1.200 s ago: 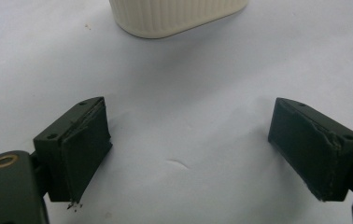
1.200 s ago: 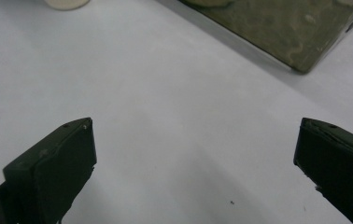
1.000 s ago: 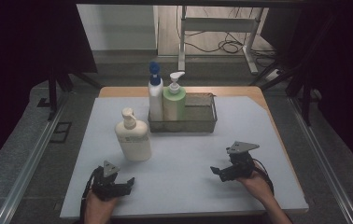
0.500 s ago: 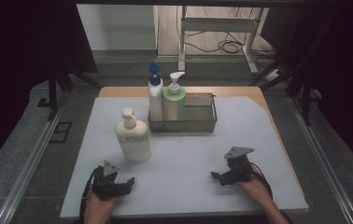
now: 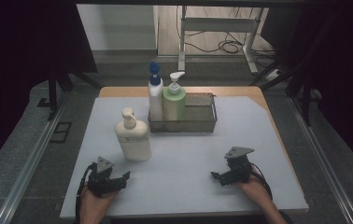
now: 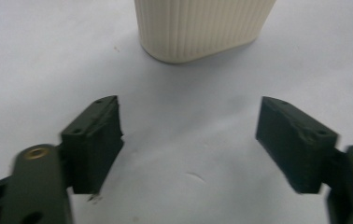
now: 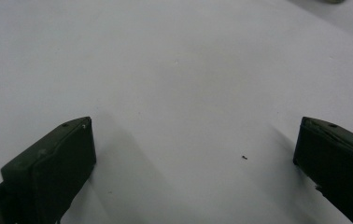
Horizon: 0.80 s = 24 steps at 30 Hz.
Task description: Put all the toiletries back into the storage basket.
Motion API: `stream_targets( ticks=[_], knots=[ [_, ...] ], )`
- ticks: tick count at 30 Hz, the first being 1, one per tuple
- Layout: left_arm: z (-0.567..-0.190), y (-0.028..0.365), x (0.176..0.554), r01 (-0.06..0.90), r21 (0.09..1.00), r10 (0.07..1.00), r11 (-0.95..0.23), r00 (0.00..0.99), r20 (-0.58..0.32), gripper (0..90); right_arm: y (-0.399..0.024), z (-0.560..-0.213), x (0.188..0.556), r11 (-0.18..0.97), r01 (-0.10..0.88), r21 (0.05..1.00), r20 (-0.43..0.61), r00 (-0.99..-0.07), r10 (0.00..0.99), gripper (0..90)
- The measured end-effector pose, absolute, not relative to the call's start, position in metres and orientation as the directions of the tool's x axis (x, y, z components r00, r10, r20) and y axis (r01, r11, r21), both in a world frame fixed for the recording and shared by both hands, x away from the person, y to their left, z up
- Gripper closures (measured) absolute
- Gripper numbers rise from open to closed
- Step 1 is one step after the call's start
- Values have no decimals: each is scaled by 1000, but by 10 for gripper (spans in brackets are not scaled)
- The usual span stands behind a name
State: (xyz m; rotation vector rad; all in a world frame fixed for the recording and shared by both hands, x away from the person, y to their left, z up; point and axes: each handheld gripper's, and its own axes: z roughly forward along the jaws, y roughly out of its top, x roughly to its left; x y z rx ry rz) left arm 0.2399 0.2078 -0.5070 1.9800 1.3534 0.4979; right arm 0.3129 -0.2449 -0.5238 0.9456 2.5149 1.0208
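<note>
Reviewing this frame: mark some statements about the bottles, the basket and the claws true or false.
1. The cream pump bottle stands inside the wire basket. False: it stands on the table, outside it.
2. Two bottles stand in the basket. True: the blue-capped bottle and the green bottle.
3. The left claw grips the cream bottle. False: nothing is between its jaws.
4. The right claw is open over bare table. True.

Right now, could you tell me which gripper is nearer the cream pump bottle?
Left. The left gripper sits just below the cream pump bottle; the right gripper lies well off to its right.
</note>
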Motion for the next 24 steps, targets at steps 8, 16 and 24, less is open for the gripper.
stream_targets(
  ticks=[8,16,24],
  knots=[
    [-504,212,244,645,716,916,-266,400,-20,577,-245,-524,313,539,471,698,-2,-752,659,0],
    [-500,218,257,649,725,910,-230,407,-76,786,-245,-524,313,539,471,698,-2,-751,660,0],
    [-497,231,269,642,745,935,-179,348,-75,890,-245,-524,313,539,471,698,-2,-751,660,0]
  ],
)
